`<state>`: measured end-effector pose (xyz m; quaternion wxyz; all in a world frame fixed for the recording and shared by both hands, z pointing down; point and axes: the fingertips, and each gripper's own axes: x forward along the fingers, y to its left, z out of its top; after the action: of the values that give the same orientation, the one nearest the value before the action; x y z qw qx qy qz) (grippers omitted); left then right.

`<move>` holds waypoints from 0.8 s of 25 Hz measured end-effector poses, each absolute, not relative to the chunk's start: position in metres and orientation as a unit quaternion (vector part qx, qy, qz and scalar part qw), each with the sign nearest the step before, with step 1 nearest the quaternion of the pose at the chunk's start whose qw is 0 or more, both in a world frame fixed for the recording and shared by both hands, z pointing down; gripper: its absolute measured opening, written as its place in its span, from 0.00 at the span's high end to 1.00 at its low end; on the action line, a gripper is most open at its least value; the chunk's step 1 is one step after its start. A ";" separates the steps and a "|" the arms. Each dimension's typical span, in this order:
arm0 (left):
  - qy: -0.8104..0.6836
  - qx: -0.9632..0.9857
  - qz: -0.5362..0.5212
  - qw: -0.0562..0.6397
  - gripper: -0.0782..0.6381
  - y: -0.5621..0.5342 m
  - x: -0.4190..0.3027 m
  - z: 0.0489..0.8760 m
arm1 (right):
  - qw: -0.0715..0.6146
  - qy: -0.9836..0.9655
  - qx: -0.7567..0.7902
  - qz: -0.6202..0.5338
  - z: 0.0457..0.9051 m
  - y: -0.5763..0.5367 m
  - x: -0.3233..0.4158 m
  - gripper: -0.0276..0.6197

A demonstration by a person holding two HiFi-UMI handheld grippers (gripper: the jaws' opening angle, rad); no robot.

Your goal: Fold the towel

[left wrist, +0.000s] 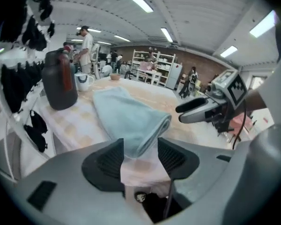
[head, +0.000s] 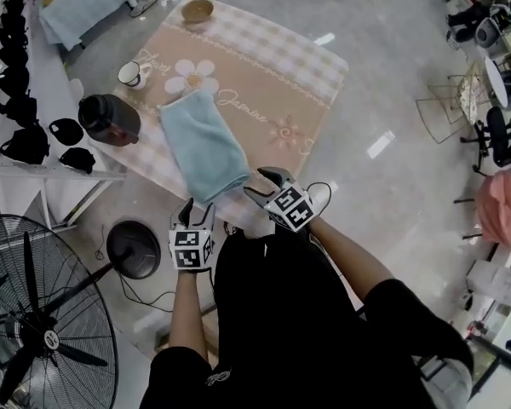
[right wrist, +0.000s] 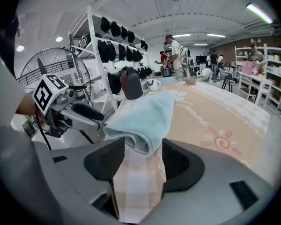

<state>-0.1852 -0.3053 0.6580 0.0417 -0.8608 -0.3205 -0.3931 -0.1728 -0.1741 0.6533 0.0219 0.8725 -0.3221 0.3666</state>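
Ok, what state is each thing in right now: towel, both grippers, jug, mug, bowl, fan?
Towel: folded into a long strip, lying flat, not gripped.
Left gripper: open, empty, at the towel's near end.
Right gripper: open, empty, at that same end.
Jug: upright.
Mug: upright.
Bowl: upright.
Fan: blades sharp, apparently not spinning.

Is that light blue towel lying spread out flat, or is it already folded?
Folded: the towel shows doubled layers at its near end, with a rounded fold along one side.
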 end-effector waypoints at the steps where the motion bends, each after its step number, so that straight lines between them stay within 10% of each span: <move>1: -0.334 -0.855 -0.391 0.066 0.60 -0.303 -0.189 0.662 | 0.027 -0.319 0.871 0.372 0.660 -0.176 -0.175 0.60; 20: -0.474 -0.724 -0.360 0.349 0.60 -0.287 -0.183 0.728 | 0.037 -0.304 0.849 0.431 0.715 -0.183 -0.157 0.63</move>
<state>-0.1832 -0.2875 0.7285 0.3490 -0.7239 -0.4740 -0.3599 -0.1574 -0.1833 0.7146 0.0374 0.8488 -0.3041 0.4309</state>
